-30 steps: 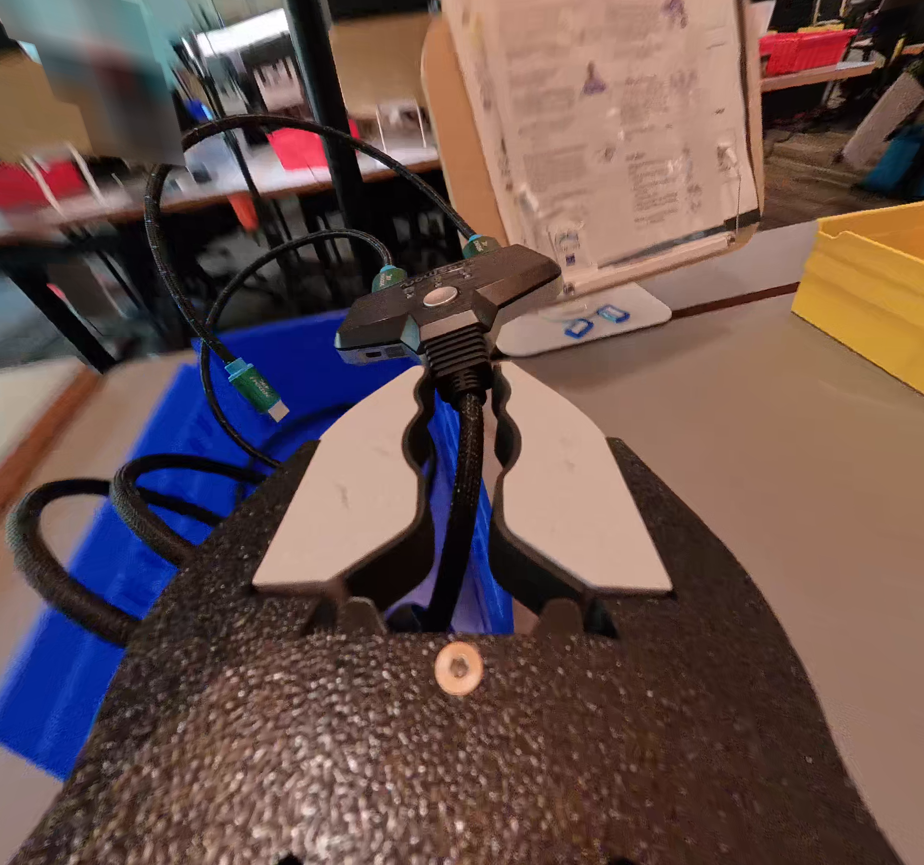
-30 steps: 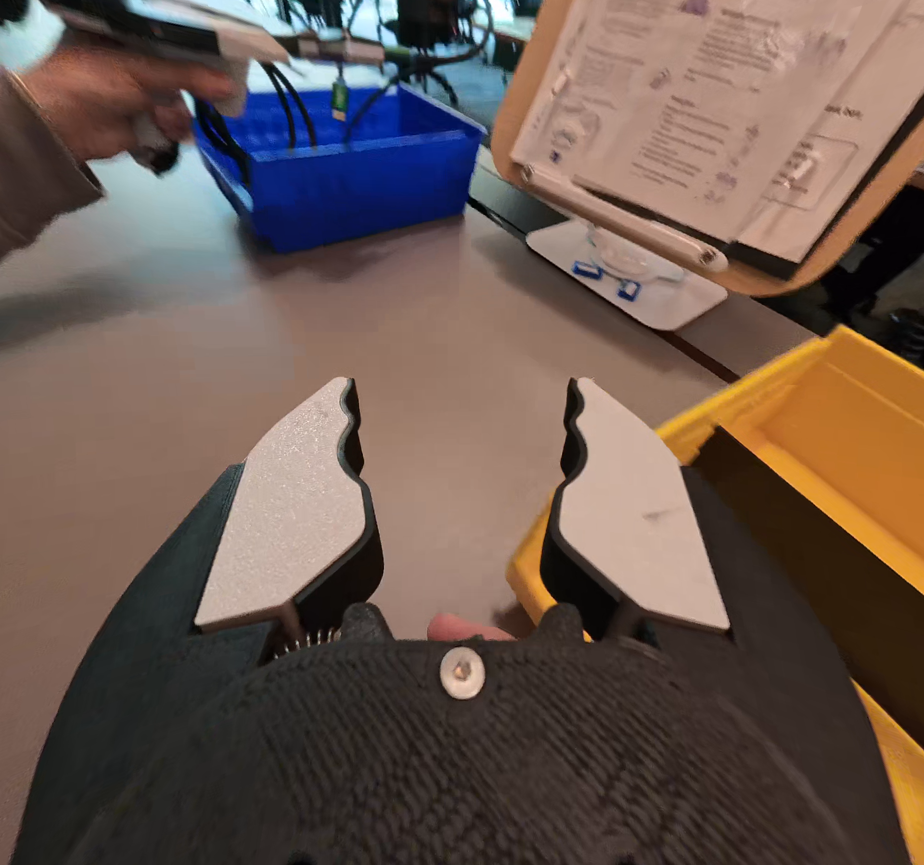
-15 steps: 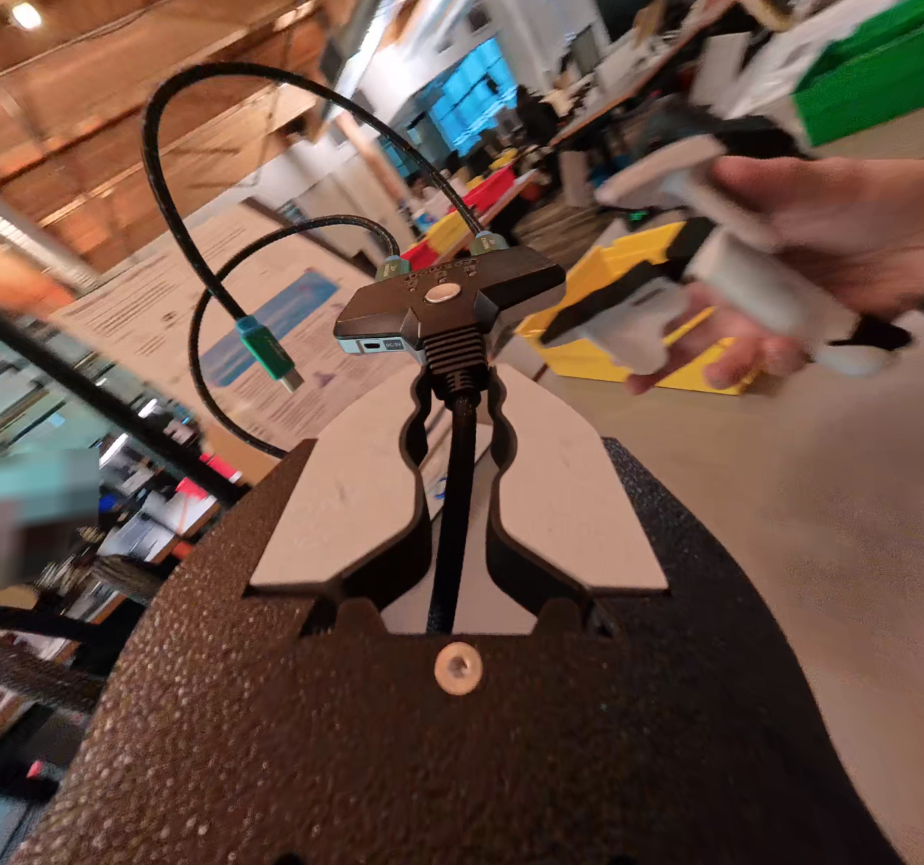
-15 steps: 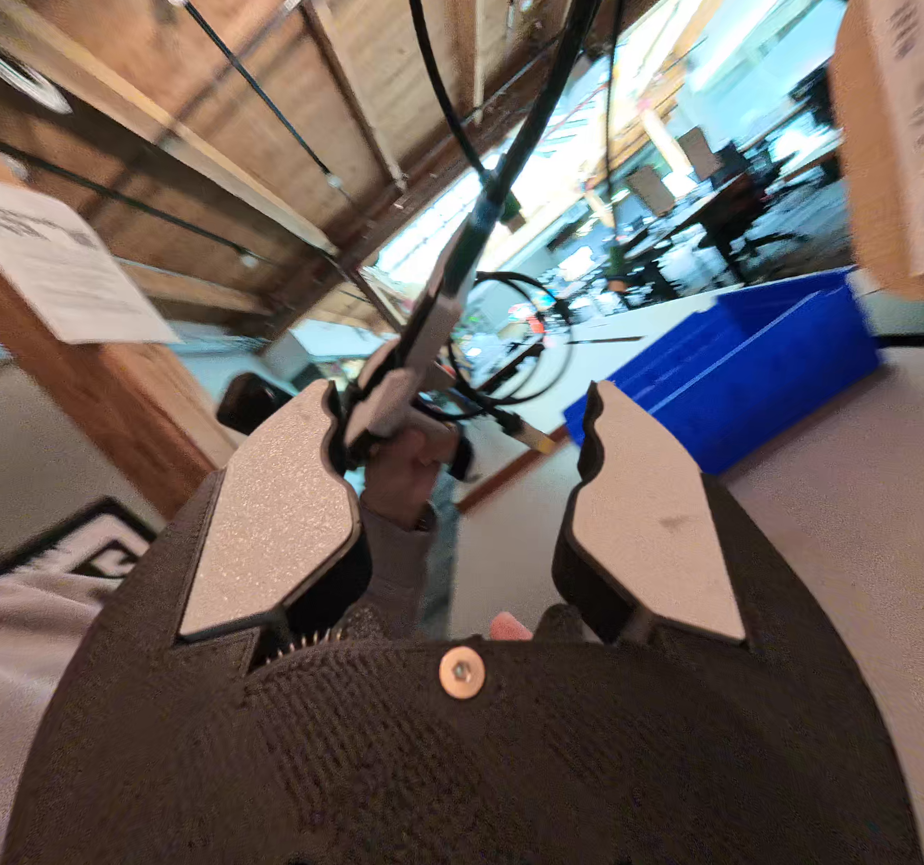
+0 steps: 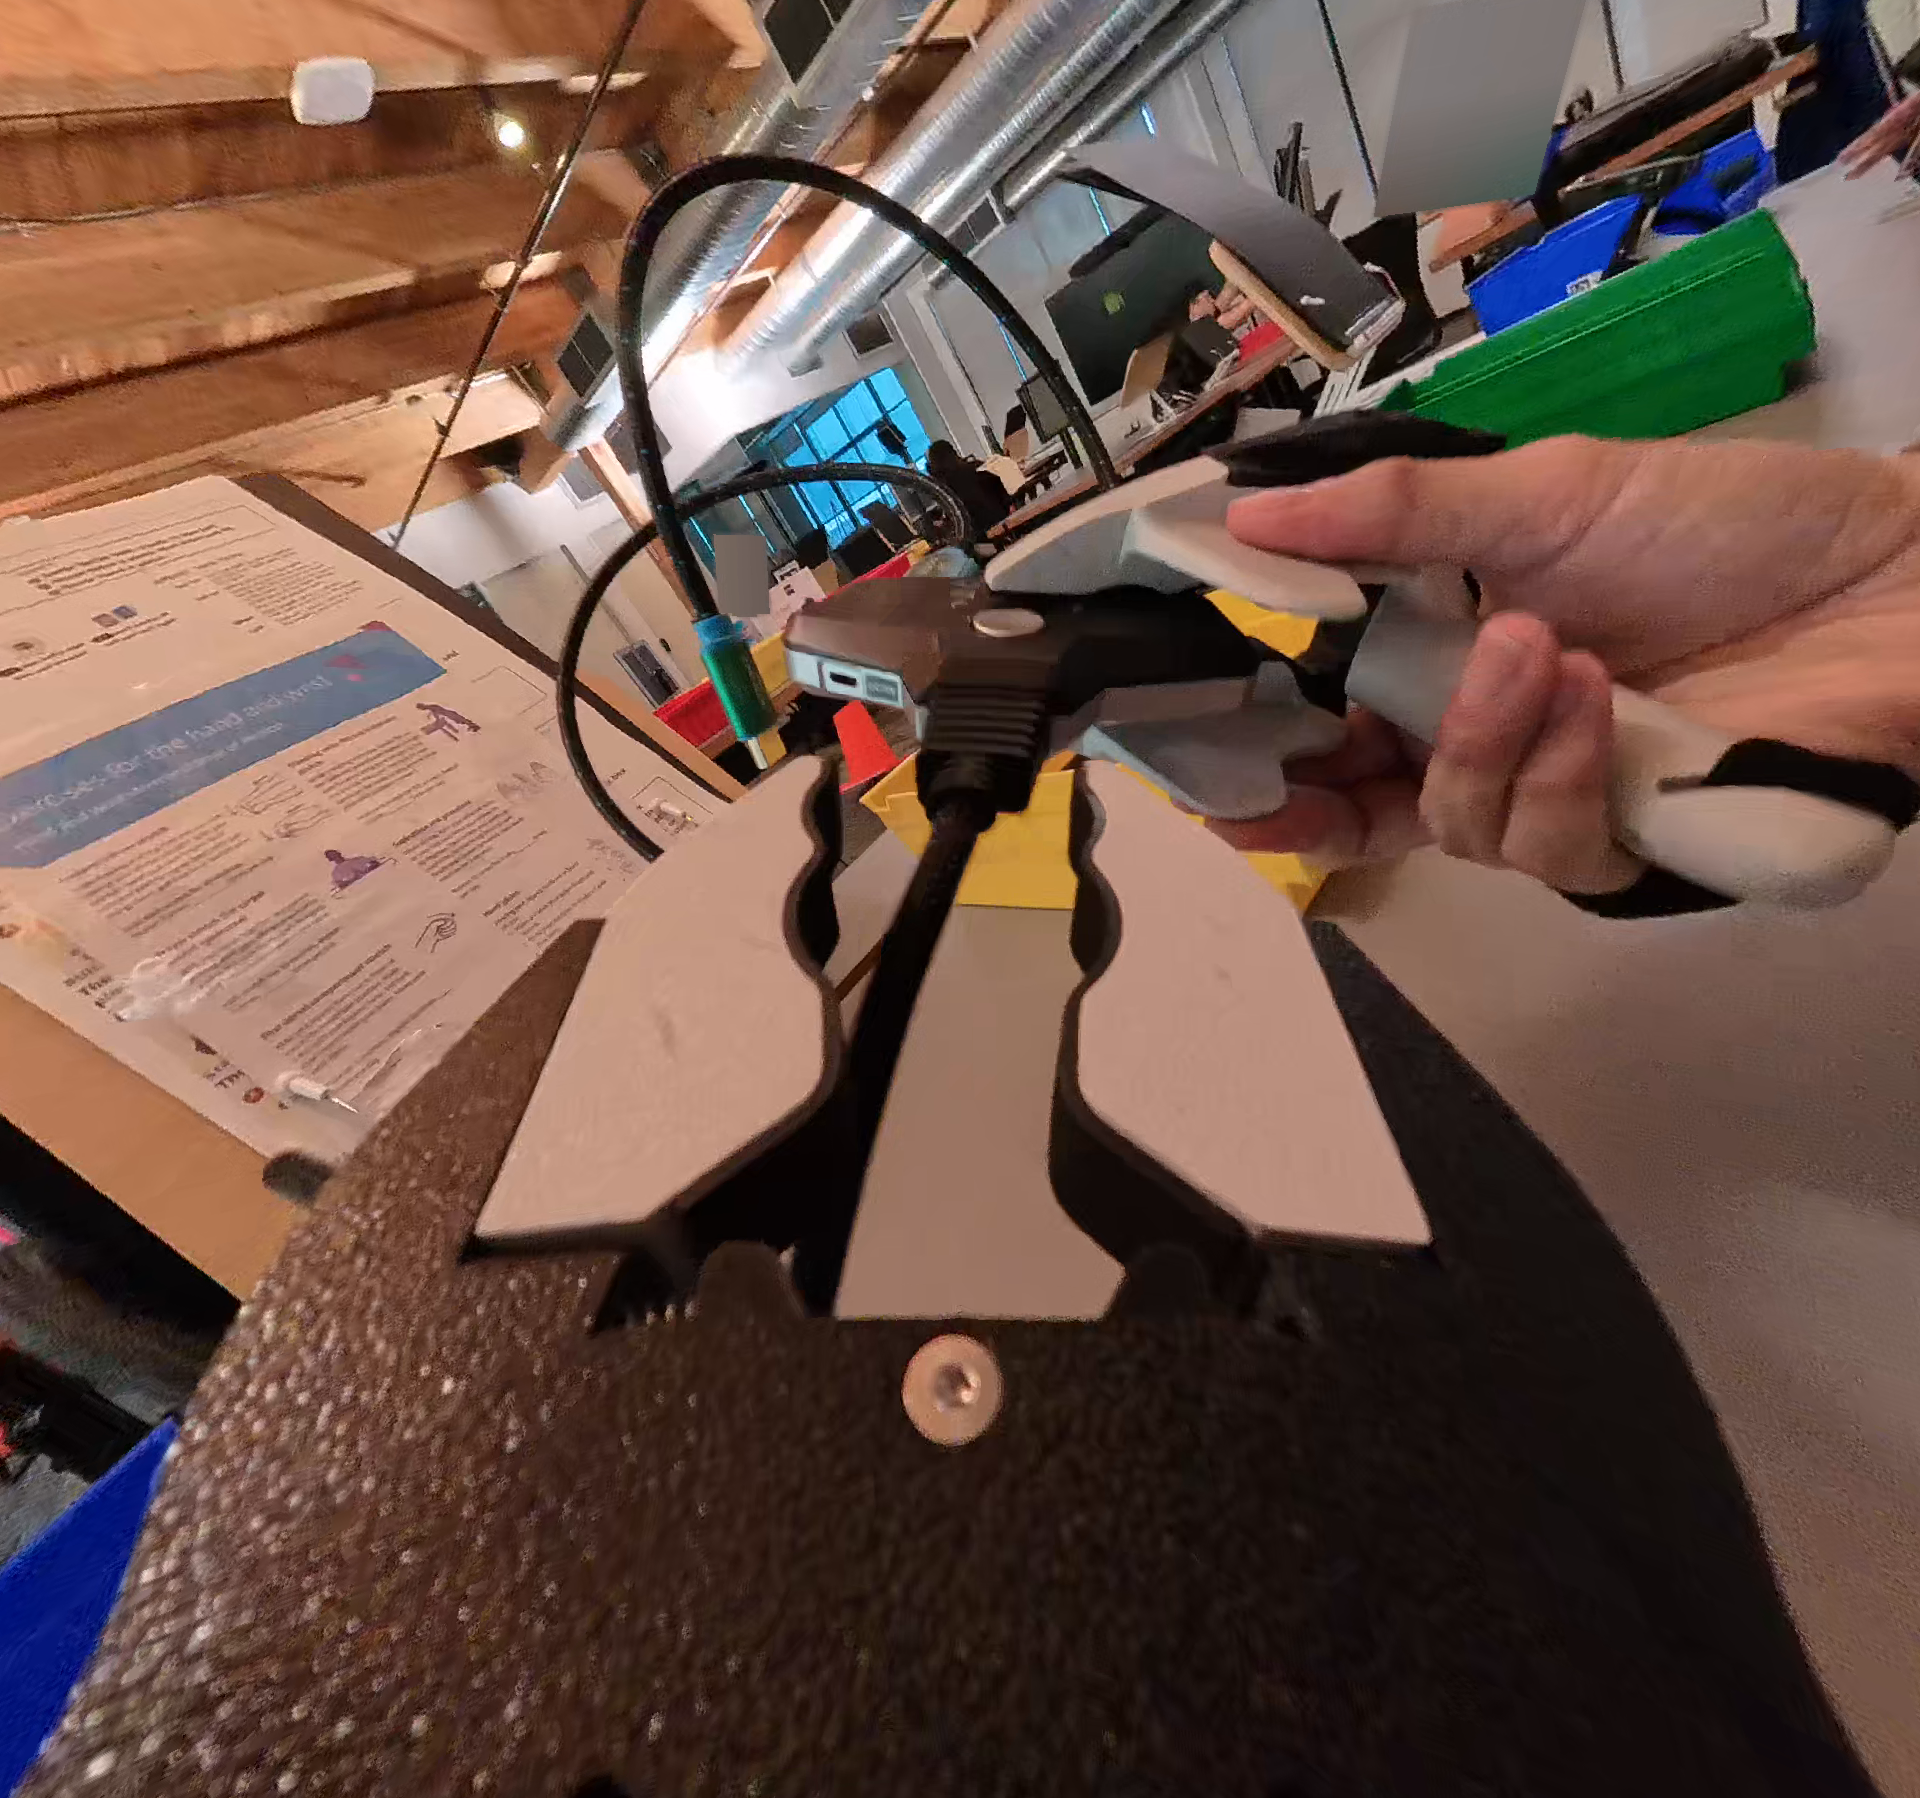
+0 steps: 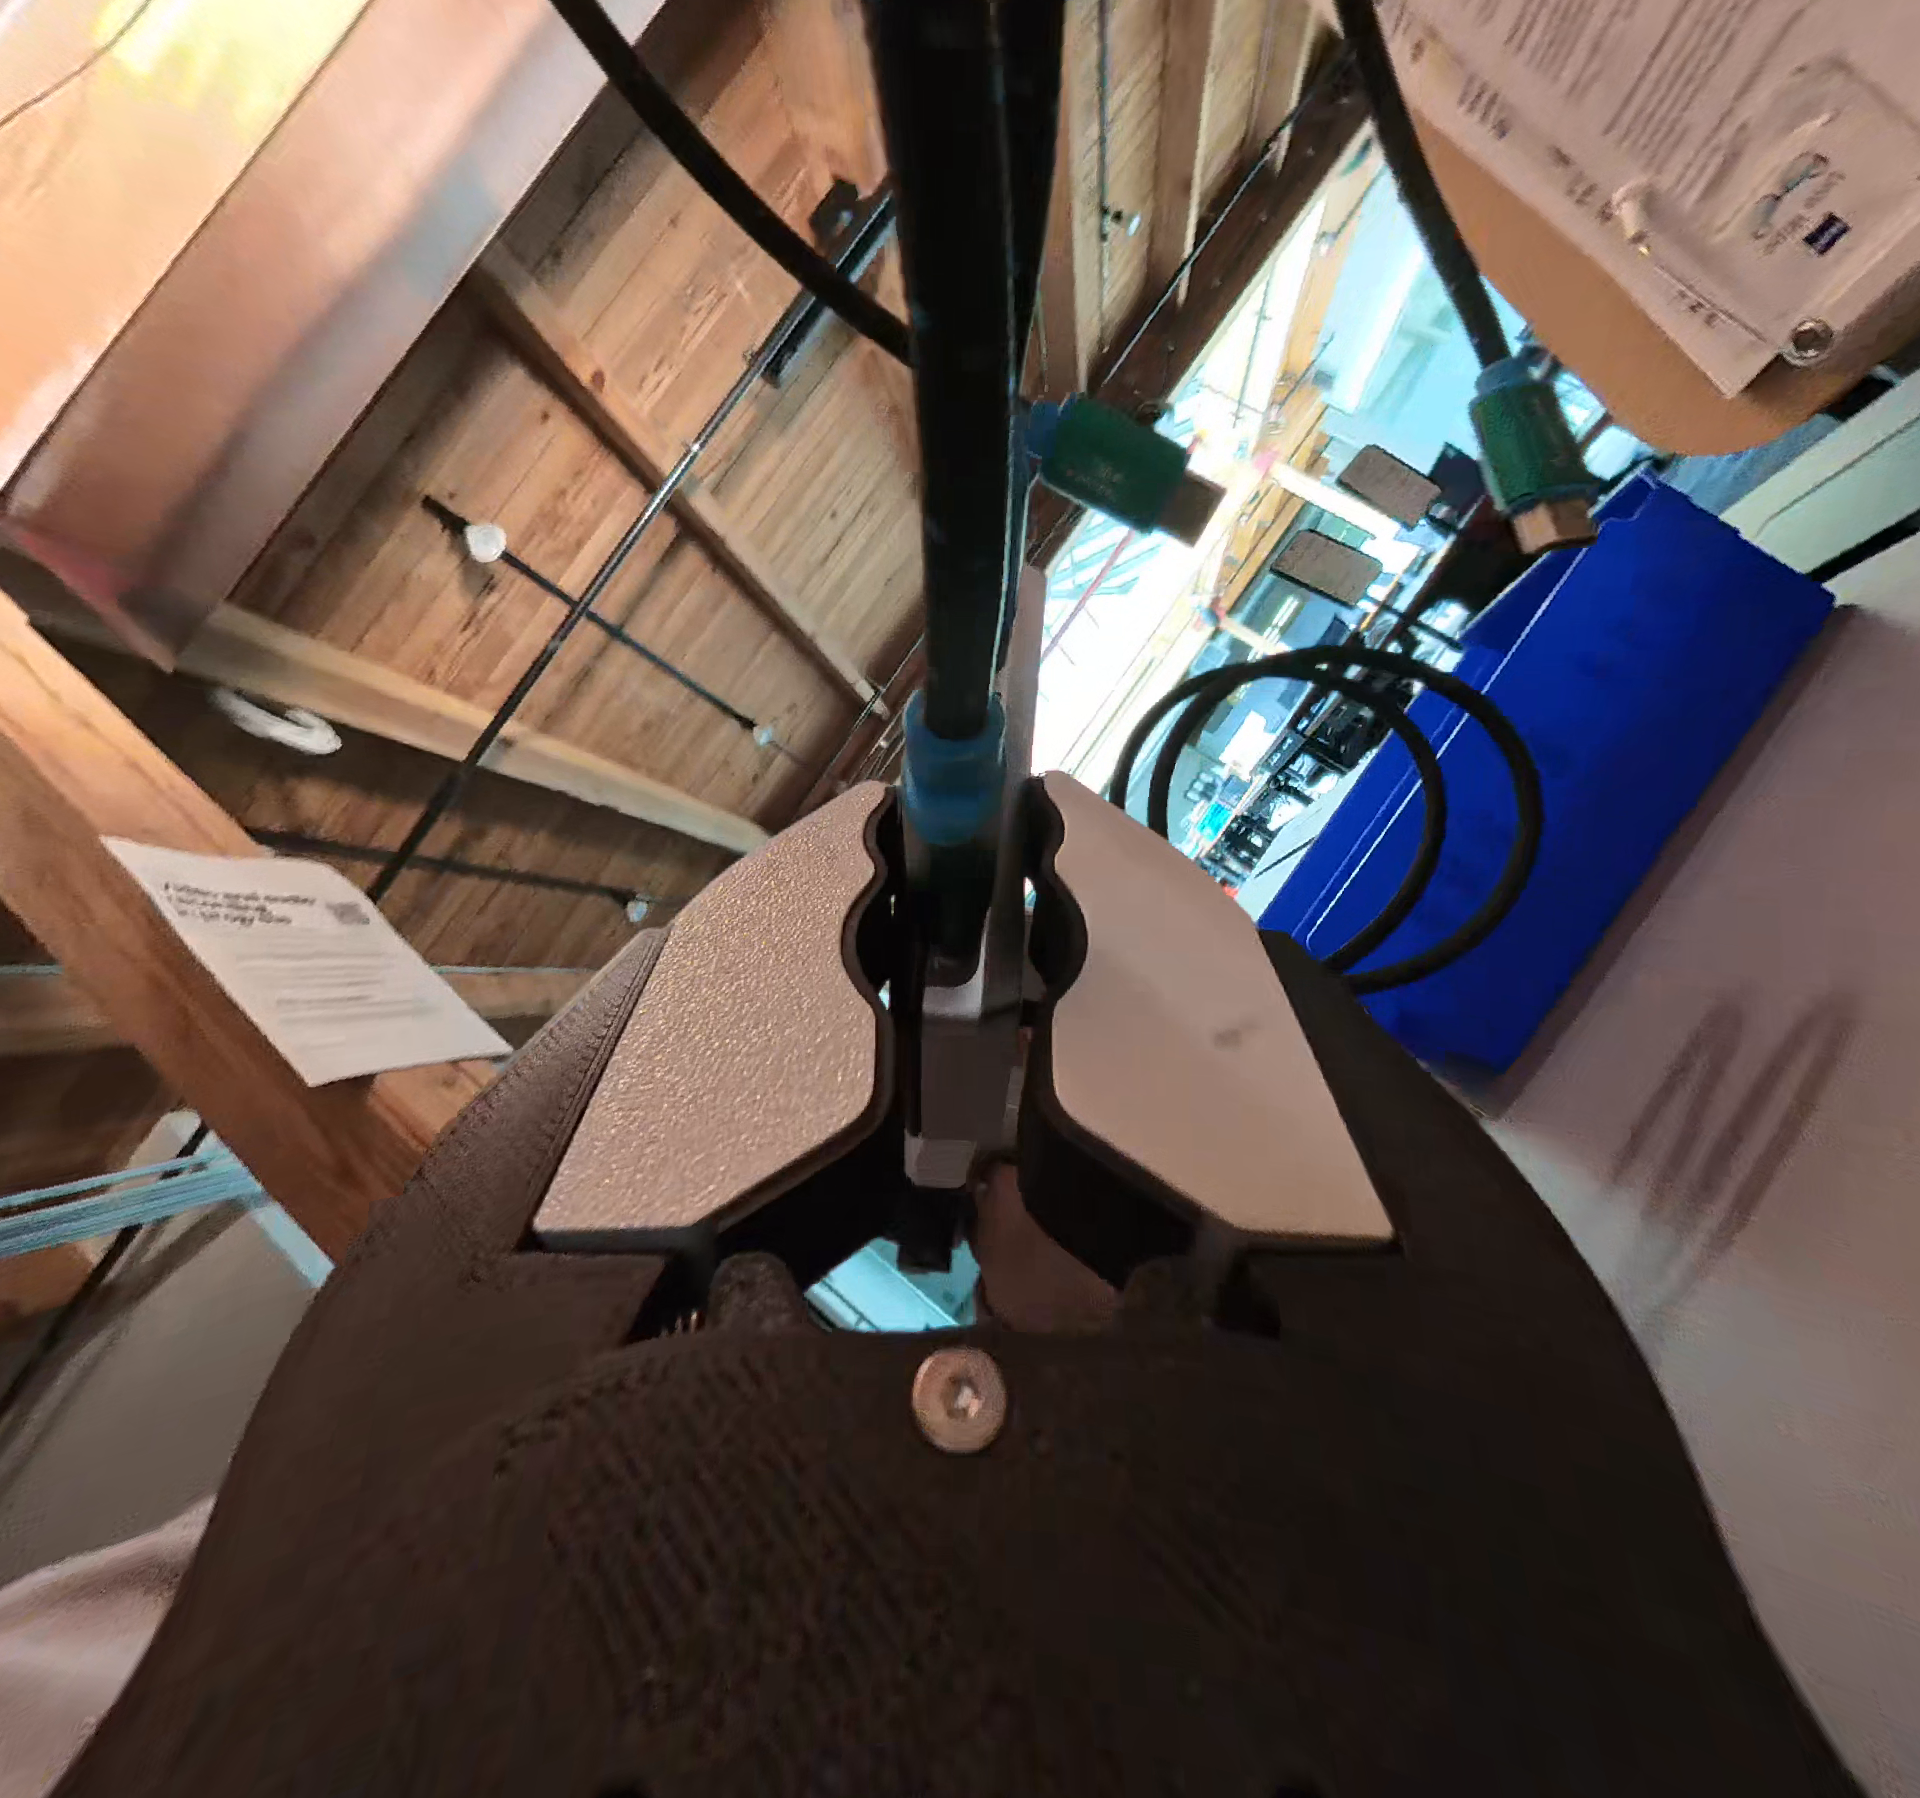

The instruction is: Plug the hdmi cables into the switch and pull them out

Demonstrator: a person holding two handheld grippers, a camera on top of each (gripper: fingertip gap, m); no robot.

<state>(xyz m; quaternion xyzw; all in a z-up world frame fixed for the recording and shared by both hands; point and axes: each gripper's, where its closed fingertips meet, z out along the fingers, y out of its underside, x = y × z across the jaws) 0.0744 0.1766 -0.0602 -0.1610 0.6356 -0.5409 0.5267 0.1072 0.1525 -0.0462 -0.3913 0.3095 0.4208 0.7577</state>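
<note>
My left gripper (image 5: 951,777) is shut on the ribbed neck of the black hdmi switch (image 5: 914,642) and holds it up in the air. Two black braided cables (image 5: 644,346) loop above the switch. One green plug (image 5: 732,683) hangs free to its left. My right gripper (image 5: 1132,647), held by a hand, reaches in from the right, one finger above and one below the switch's right arm. In the right wrist view my right gripper (image 6: 961,798) is shut on a blue-collared hdmi plug (image 6: 945,782) at the switch. Two free green plugs (image 6: 1117,470) (image 6: 1527,444) hang beyond.
A paper-covered board (image 5: 260,761) stands at the left. A yellow bin (image 5: 1018,860) lies behind the switch and a green bin (image 5: 1621,346) farther right. A blue bin (image 6: 1610,761) sits on the grey table (image 5: 1610,1073), with cable loops (image 6: 1351,813) in front of it.
My right gripper has swung from the table up to the switch and closed on the plug there. My left gripper still holds the switch, lifted and turned toward the right gripper.
</note>
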